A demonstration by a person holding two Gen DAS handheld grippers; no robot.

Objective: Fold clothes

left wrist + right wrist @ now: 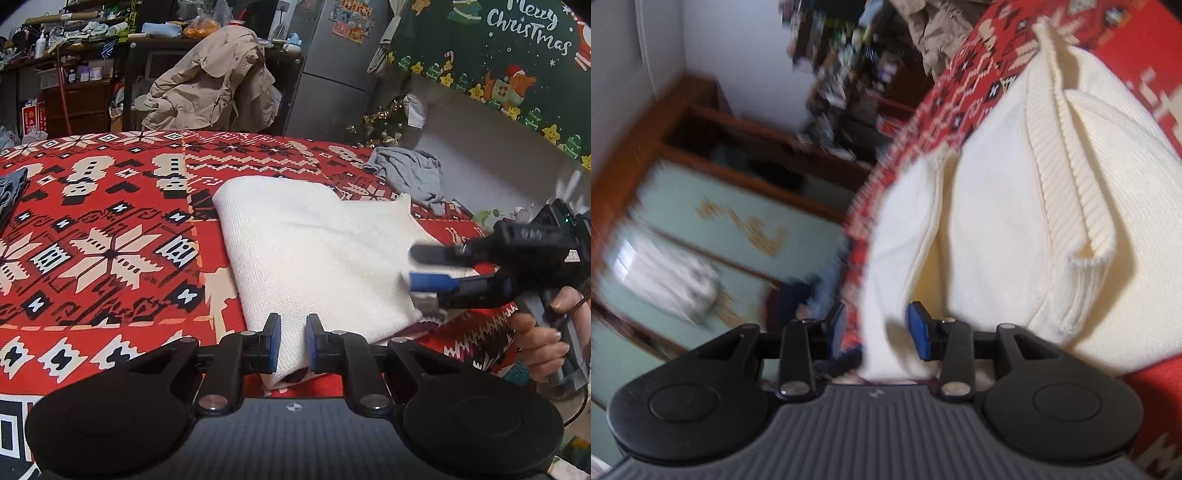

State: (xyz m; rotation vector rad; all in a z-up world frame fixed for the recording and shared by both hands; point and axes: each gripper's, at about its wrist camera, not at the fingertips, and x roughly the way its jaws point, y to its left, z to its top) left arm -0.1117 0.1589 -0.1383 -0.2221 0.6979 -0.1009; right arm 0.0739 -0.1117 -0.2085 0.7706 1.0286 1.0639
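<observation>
The cream knit sweater [314,251] lies folded on the red patterned blanket [103,229] at the centre of the left wrist view. The left gripper [291,341], at six o'clock, has its jaws closed on the sweater's near edge. The right gripper [424,269] comes in from three o'clock, held by a hand [546,332]. In its own blurred view its jaws stand apart around a fold of knit, seemingly not pinching it. A grey garment [410,173] lies at one o'clock.
</observation>
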